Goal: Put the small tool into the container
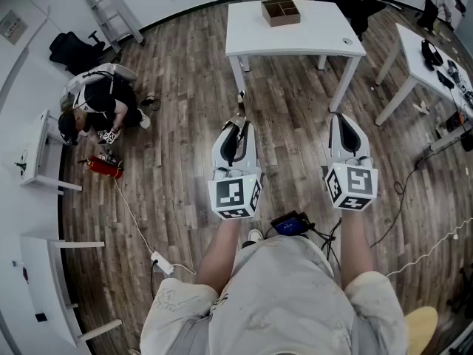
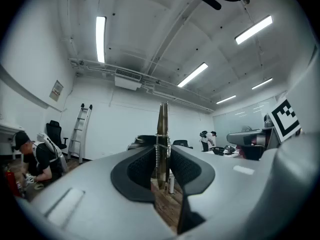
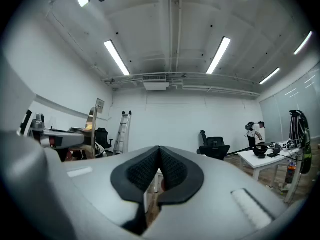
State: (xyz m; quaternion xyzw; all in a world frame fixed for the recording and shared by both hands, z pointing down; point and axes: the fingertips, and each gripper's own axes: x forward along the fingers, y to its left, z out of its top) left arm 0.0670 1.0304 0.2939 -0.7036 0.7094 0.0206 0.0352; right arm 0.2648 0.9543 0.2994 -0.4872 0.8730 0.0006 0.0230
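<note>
A thin metal tool with a small spring (image 2: 162, 144) stands upright between the black pads of my left gripper (image 2: 163, 156), which is shut on it. In the head view the tool (image 1: 239, 114) pokes out past the left gripper (image 1: 237, 128), held over the wooden floor in front of the white table (image 1: 310, 39). The container, a brown divided box (image 1: 281, 11), sits at the table's far edge, well ahead of both grippers. My right gripper (image 1: 342, 120) (image 3: 158, 171) is shut with nothing between its pads, level with the left one.
A person (image 1: 96, 106) crouches on the floor at the left beside a red extinguisher (image 1: 103, 167). A ladder (image 1: 111, 9) leans at the back left. More white tables (image 1: 429, 58) stand at the right, desks (image 1: 44, 154) at the left. Cables and a power strip (image 1: 161, 262) lie on the floor.
</note>
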